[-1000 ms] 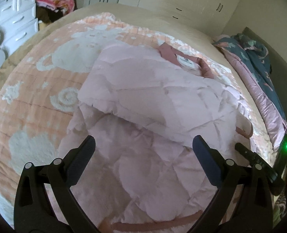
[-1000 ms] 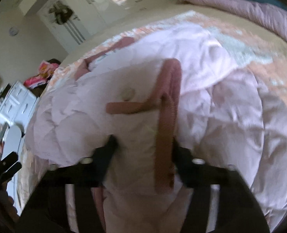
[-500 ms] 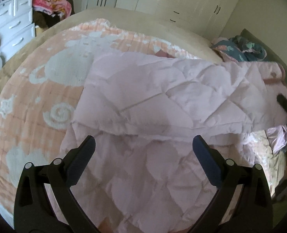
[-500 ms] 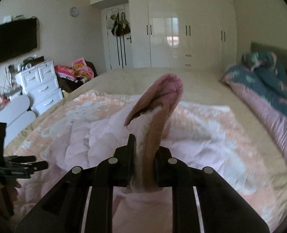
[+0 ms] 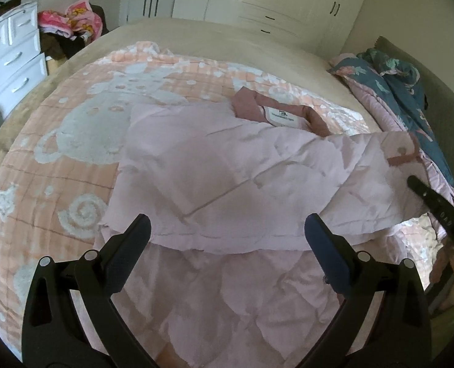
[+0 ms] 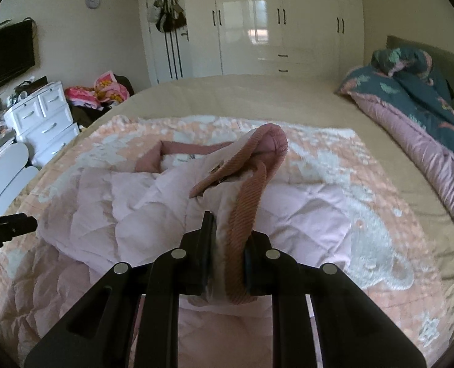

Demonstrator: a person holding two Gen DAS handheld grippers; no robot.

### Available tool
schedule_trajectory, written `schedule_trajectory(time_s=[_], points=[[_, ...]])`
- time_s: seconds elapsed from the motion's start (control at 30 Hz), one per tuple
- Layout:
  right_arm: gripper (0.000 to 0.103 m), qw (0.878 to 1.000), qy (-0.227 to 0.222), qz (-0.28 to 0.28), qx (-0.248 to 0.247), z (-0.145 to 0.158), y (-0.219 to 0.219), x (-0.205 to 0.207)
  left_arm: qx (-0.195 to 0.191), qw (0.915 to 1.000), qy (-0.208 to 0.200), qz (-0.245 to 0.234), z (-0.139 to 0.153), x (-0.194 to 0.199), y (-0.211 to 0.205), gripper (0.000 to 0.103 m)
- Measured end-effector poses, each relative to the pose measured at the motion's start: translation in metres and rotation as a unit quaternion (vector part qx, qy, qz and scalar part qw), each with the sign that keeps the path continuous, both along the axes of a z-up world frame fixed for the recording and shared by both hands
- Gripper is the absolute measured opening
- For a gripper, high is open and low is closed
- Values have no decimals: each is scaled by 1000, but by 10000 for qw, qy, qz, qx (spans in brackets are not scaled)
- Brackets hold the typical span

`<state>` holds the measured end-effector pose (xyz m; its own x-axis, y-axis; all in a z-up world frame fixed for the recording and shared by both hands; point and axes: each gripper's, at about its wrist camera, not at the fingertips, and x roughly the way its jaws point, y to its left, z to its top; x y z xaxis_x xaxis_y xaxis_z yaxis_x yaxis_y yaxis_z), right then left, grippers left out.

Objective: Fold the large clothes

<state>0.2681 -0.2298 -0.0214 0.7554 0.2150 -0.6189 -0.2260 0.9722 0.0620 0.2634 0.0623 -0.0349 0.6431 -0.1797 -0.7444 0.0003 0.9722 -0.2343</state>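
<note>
Left wrist view: left gripper (image 5: 227, 234) hangs w/ jaws spread wide, gripping nothing, over the pink quilted jacket (image 5: 227, 178) lying on the peach blanket (image 5: 73, 141) on the bed. One sleeve is folded across the body; its cuff (image 5: 401, 156) sits near the bed's right edge, beside the teal duvet (image 5: 405, 98). 1 white dresser (image 5: 9, 58) far left.

Right wrist view: right gripper (image 6: 227, 242) is clamped on the jacket's cuff (image 6: 248, 202), held above the jacket. Bare blanket to the right. Wardrobe (image 6: 276, 27) behind.
</note>
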Motion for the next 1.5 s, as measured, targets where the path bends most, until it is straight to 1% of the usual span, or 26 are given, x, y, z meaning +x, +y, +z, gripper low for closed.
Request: schedule_trajectory(time_s=[0.13,0.23,0.27,0.33,0.4,0.47,0.63,0.67,0.73,0.8,0.87,0.97,1.03,1.13,1.2,1.27,1.33,1.37,1.43,1.5], points=[[17,9999,109,-60,-19,-8,0,3,24,10000,-2,-33,0,5,-3,94],[22,9997,212,-133,-18,-14,-1,5,44,10000,32,-29,-2,10,-4,94],[25,9995,273,-175,-9,-16,-2,5,46,10000,43,-32,-3,12,-5,94],[34,9990,362,-272,20,-19,-6,5,81,9999,76,-36,-6,18,-7,94],[53,9986,416,-318,56,-18,-8,3,131,9998,111,-25,-10,23,-8,94],[61,9983,388,-442,13,-16,-10,-1,116,9998,149,-19,-13,27,-9,94],[65,9989,220,-411,7,-7,-5,-12,157,9992,354,-32,-29,41,-7,94],[66,9991,208,-356,24,-6,-2,-13,198,9988,437,39,-35,44,-4,94],[68,9996,201,-189,-6,-4,9,-13,124,9981,587,145,-44,50,4,94],[73,9997,211,-31,-95,-3,21,-11,62,9975,692,139,-52,54,7,94],[76,9993,266,168,-185,-5,37,-7,118,9972,726,117,-58,57,7,94],[77,9972,451,478,-354,-14,63,-1,170,9972,717,83,-62,57,6,94],[77,9950,604,639,-464,-22,79,4,136,9976,681,68,-63,57,8,94],[77,9928,832,708,-490,-33,92,10,87,9979,635,52,-63,55,10,94],[78,9896,1193,654,-473,-48,96,20,115,9981,609,30,-63,54,9,94],[80,9867,1402,626,-532,-64,98,26,114,9981,599,27,-63,54,8,94],[82,9851,1436,644,-696,-79,103,28,95,9982,589,32,-61,51,7,94],[83,9852,1435,614,-703,-84,103,29,95,9982,592,28,-59,49,6,94],[83,9865,1411,526,-643,-90,102,29,99,9980,617,32,-55,44,5,94],[83,9877,1340,493,-641,-91,101,27,2,9983,584,85,-47,34,8,94]])
